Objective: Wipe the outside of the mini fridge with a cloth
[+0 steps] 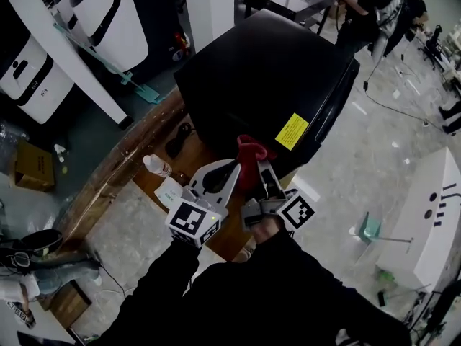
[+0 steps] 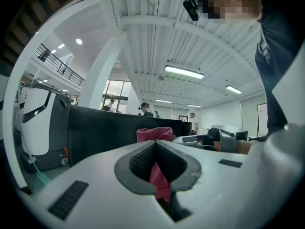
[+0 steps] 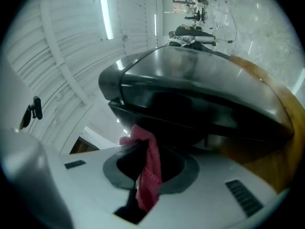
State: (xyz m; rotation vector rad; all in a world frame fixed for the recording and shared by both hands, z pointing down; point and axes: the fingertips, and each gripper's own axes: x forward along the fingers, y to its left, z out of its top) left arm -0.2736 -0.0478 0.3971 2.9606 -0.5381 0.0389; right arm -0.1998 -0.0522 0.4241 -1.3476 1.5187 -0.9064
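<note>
The black mini fridge (image 1: 266, 78) stands on a wooden table (image 1: 119, 171), with a yellow label (image 1: 292, 131) on its near face. A red cloth (image 1: 251, 151) is bunched just in front of that face. Both grippers are shut on it, side by side: my left gripper (image 1: 236, 167) on its left part, my right gripper (image 1: 261, 167) on its right part. In the left gripper view the red cloth (image 2: 159, 178) is pinched in the left gripper (image 2: 155, 143). The right gripper view shows the cloth (image 3: 148, 168) in the right gripper (image 3: 141, 149), close under the fridge (image 3: 190, 94).
A water bottle (image 1: 156, 166) and a small white box (image 1: 168, 190) sit on the table left of the grippers; a dark object (image 1: 178, 140) lies by the fridge. White machines (image 1: 108, 16) stand at the left. A person (image 1: 374, 6) works at a far desk.
</note>
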